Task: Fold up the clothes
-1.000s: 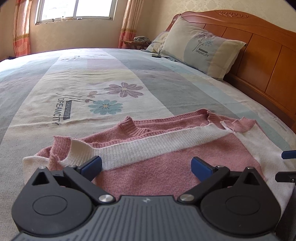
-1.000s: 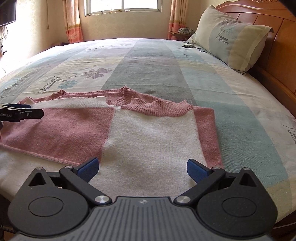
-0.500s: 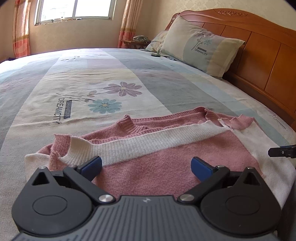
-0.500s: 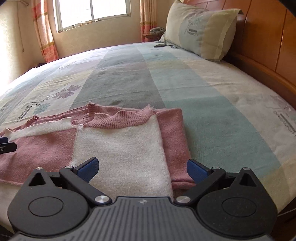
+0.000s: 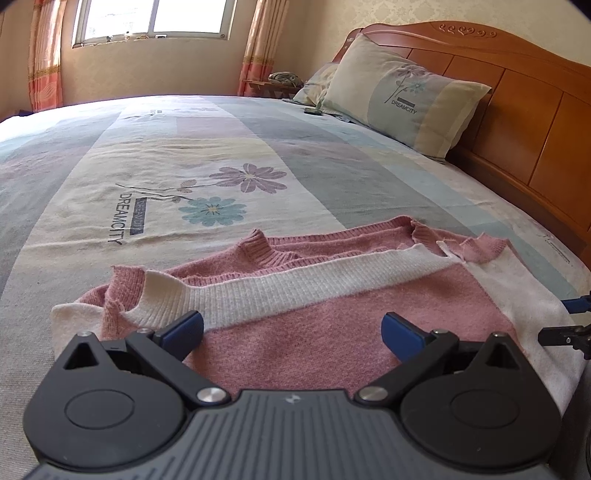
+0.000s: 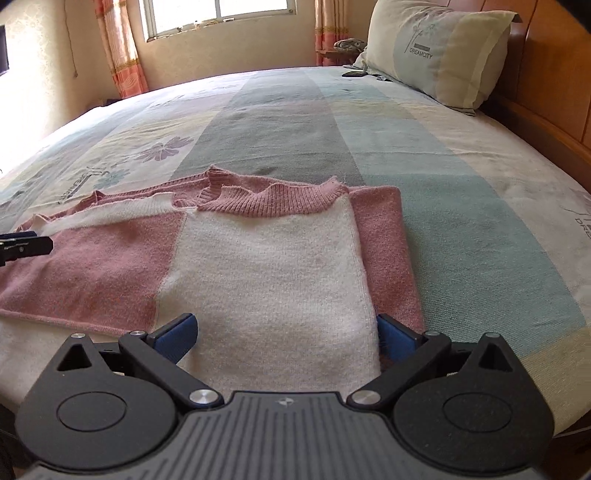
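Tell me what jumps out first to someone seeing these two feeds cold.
The pink and white sweater spread flat on the near edge of the bed draws the eye at once, its ribbed pink collar on the far side. Both grippers are open just above it: the left gripper over the pink half, the right gripper over the white panel. A patterned pillow leans on the wooden headboard.

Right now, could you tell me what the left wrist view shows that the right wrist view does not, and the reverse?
Only the left wrist view shows the sweater's white-cuffed sleeve folded across its pink panel, plus the carved headboard. Only the right wrist view shows the pink right edge against the bedsheet. Both show the sweater, the pillow, the window, and the open left claw and right claw.
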Action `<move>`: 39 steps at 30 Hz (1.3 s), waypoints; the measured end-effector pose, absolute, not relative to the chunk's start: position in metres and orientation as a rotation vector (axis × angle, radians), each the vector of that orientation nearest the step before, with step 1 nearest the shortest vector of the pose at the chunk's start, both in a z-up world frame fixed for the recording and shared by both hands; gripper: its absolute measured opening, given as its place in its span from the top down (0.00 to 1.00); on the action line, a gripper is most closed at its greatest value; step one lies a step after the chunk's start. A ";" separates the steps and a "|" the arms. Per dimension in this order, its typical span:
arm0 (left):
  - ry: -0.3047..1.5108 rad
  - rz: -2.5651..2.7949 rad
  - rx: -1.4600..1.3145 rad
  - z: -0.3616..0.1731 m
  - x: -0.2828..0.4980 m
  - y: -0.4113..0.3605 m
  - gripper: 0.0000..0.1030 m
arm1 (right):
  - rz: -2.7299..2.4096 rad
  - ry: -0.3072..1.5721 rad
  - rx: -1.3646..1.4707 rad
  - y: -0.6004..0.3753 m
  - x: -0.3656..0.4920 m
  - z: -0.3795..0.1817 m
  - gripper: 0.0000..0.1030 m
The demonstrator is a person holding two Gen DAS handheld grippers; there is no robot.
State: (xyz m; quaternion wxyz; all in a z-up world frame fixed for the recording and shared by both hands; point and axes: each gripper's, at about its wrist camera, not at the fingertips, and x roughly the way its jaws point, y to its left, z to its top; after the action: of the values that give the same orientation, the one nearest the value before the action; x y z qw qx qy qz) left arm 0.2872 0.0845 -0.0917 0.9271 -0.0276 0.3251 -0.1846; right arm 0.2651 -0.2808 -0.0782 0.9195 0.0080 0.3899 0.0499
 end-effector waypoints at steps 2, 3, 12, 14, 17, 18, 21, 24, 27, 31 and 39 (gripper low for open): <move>0.666 -0.382 -0.060 -0.091 0.287 0.085 0.01 | 0.087 0.827 -0.017 -0.279 0.263 -0.072 0.00; 0.666 -0.383 -0.059 -0.091 0.287 0.084 0.01 | 0.090 0.809 -0.003 -0.279 0.262 -0.067 0.00; 0.661 -0.378 -0.076 -0.089 0.284 0.090 0.01 | 0.135 0.781 0.012 -0.246 0.278 -0.079 0.00; 0.660 -0.375 -0.085 -0.089 0.284 0.093 0.01 | 0.123 0.761 0.013 -0.244 0.276 -0.082 0.00; 0.666 -0.370 -0.094 -0.090 0.285 0.096 0.01 | 0.136 0.726 0.033 -0.247 0.282 -0.069 0.00; 0.668 -0.369 -0.095 -0.090 0.285 0.096 0.01 | 0.132 0.717 0.030 -0.248 0.287 -0.065 0.00; 0.669 -0.370 -0.094 -0.090 0.285 0.096 0.01 | 0.113 0.690 0.027 -0.251 0.313 -0.056 0.00; 0.671 -0.368 -0.090 -0.091 0.285 0.096 0.01 | 0.092 0.700 0.043 -0.258 0.345 -0.062 0.00; 0.674 -0.367 -0.085 -0.091 0.286 0.095 0.01 | 0.044 0.746 0.028 -0.265 0.368 -0.079 0.00; 0.678 -0.366 -0.076 -0.092 0.287 0.094 0.01 | 0.023 0.746 0.033 -0.262 0.367 -0.080 0.00; 0.680 -0.358 -0.043 -0.093 0.285 0.087 0.01 | 0.078 0.763 -0.031 -0.231 0.334 -0.062 0.00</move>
State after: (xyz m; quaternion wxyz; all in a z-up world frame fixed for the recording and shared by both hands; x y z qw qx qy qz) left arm 0.2849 0.0869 -0.0932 0.9269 -0.0210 0.3315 -0.1748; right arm 0.3342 -0.2309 -0.0617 0.9273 -0.0153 0.3720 0.0381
